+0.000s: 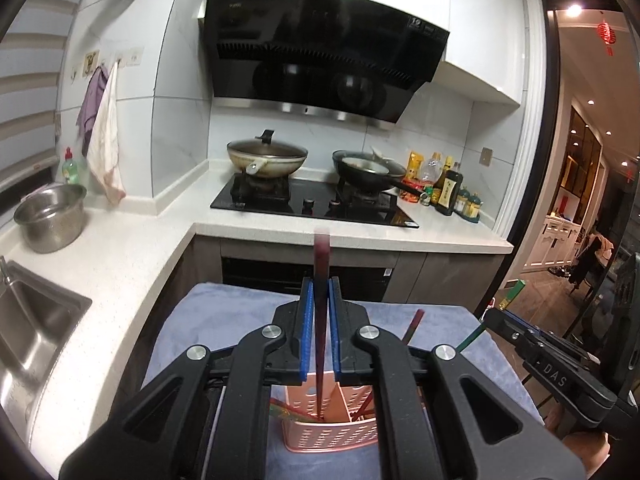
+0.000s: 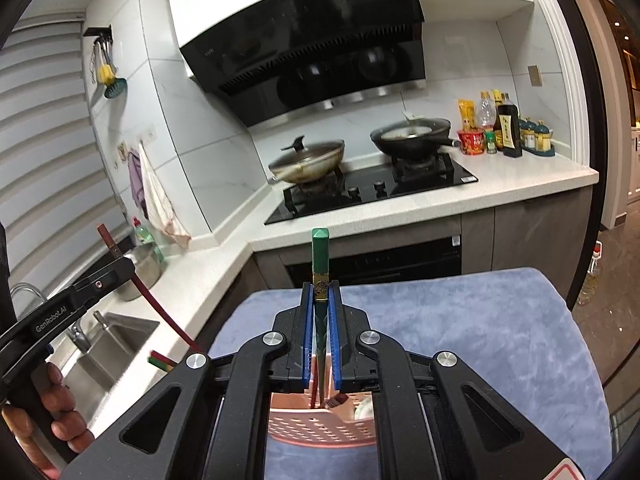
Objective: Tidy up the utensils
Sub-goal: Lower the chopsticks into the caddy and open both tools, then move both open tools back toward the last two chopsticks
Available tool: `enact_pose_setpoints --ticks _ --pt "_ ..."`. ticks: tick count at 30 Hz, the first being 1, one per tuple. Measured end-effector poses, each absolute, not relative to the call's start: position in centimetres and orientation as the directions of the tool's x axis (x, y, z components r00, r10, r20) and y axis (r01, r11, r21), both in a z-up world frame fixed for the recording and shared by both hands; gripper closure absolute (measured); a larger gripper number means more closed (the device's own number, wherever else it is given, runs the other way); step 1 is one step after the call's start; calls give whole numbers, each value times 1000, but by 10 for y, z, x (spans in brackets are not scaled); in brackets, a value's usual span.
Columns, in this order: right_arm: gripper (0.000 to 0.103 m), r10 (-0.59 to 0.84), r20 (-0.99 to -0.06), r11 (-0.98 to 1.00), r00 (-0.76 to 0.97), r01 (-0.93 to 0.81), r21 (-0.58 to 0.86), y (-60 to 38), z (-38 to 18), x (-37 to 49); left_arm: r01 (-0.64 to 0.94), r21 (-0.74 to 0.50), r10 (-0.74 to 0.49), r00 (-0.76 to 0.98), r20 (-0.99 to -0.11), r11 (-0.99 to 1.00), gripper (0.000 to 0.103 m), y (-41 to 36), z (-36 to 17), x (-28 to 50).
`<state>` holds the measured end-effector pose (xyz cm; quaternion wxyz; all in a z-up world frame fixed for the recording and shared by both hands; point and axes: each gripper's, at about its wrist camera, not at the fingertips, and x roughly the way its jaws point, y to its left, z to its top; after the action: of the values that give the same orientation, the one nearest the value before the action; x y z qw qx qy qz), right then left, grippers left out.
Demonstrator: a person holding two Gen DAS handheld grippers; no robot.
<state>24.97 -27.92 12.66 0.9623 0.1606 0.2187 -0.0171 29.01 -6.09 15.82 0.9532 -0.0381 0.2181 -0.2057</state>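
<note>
Left wrist view gives me my left gripper clamped on a dark red chopstick, a slim square-ended stick standing nearly upright between the blue ribbed pads. Its lower end reaches down into a pink plastic basket with rows of slotted holes in its walls. More sticks lean inside that basket, among them a reddish one angled to the right. The basket sits on a blue-grey towel with a soft, napped surface.

On the right wrist view my right gripper is pinched on a green chopstick, which has a faceted cap on top and a gold patterned band just above the pads. Its tip also points down into the same basket, where I can make out a pale rounded shape that I cannot identify.

From that same view I see my left hand wrapped round the black handle at the left edge. Red and green stick ends poke out beside the gripper frame.

Beyond the towel runs a white speckled table with a steel sink and a steel pot. Farther back, a glossy black stove carries a lidded wok and a dark pan, with bottles beside them and a black glass hood above.
</note>
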Motion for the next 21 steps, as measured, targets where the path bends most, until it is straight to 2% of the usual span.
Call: enact_pose_setpoints --ticks 1,2,3,4,5,13,16,21 --pt "94 35 -425 947 905 105 302 -280 127 250 375 -165 -410 820 -399 912 92 -60 157 291" --pt "91 26 -416 947 909 111 301 -281 128 248 364 -162 -399 824 -402 917 80 -60 157 291" --pt "84 19 -414 947 910 116 298 -280 129 247 355 -161 -389 829 -401 921 71 -59 157 292" --pt "78 15 -405 947 914 117 299 -280 130 245 339 -160 -375 840 -392 927 56 -57 157 291" --pt "77 13 -400 946 917 118 302 -281 132 243 325 -159 -361 851 -381 932 50 -56 157 289" --pt "77 10 -375 948 927 110 297 -280 141 228 317 -153 -352 854 -384 936 49 -49 158 280" --pt "77 11 -373 949 928 108 295 -279 143 220 316 -145 -348 854 -387 938 43 -47 158 274" --pt "76 13 -395 951 919 110 288 -277 135 193 315 -138 -344 847 -405 939 42 -36 148 249"
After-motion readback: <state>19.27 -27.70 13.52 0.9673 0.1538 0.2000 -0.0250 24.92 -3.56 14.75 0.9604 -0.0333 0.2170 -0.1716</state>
